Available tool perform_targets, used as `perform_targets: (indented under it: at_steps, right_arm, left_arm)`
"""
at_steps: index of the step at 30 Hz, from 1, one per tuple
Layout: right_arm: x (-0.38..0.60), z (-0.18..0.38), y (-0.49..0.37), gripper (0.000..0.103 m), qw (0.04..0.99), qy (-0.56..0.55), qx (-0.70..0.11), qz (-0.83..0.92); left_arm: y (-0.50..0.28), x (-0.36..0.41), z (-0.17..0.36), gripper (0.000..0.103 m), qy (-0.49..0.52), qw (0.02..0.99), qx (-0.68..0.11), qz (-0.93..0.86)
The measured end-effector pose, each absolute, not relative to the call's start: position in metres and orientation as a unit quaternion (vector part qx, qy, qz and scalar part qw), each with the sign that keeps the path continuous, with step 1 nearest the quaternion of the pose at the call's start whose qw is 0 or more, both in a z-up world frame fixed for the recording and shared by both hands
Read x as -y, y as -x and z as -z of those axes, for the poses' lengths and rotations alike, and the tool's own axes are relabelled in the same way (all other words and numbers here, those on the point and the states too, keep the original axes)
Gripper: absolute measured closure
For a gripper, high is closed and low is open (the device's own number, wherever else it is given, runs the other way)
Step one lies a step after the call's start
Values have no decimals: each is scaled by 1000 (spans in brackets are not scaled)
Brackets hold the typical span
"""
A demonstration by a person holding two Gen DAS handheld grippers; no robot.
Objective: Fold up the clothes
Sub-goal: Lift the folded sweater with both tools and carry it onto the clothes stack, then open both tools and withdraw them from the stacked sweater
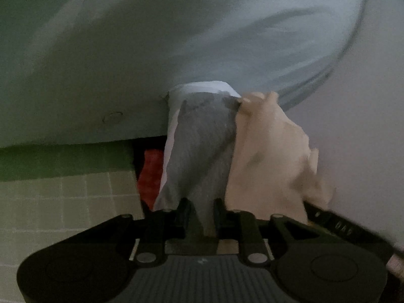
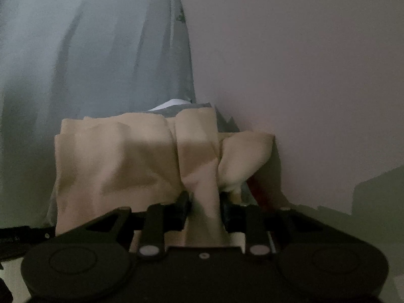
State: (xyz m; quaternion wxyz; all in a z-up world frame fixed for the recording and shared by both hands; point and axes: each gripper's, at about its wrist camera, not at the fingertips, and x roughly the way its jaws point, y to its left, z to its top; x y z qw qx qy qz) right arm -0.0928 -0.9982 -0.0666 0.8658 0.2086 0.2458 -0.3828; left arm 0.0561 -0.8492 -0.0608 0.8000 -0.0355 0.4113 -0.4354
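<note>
My left gripper (image 1: 201, 208) is shut on a grey garment (image 1: 204, 146) that runs up from its jaws to a pale blue cloth surface; a light inner side shows along the garment's left edge. A beige garment (image 1: 272, 156) hangs bunched just right of it. My right gripper (image 2: 205, 202) is shut on a fold of the beige garment (image 2: 121, 156), which spreads wide across its view. A strip of the grey garment (image 2: 174, 108) peeks out behind the beige one. The right gripper's body (image 1: 335, 223) shows at the lower right of the left view.
A pale blue-grey sheet (image 1: 151, 50) covers the surface ahead, with its hem curving at the right. A pinkish wall (image 2: 303, 75) fills the right. Below the surface edge lie a tiled floor (image 1: 63, 202) and a red cloth (image 1: 150, 174) in a dark gap.
</note>
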Motion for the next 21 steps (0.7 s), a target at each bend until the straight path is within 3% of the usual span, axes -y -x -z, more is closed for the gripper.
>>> perform_targets:
  at_steps: [1,3,7,9,14,21]
  right_arm:
    - [995,63,94,67,866,-206,-248,383]
    - [982,56,105,57,869,-197,-242,384]
    - [951,40,128,46,874,-177,-236,386]
    - [933,32,140,32,875,-171,-236,387]
    - [889,19,192,8,877,-157,-242,383]
    - [828,26,249,0,878,-171,-254,368]
  left_arm:
    - [-51,848,58,65,27,803,-405,436]
    - [-38,838,50,44,11,811,-389,437]
    - [-10,811,34,27,-14,818,-363,445]
    - [7,798,27,14,-28,821,-350,451]
    - [55,763,14,8,-62,820,-328,465]
    - [111,713,19,0,-71,808,-329,484]
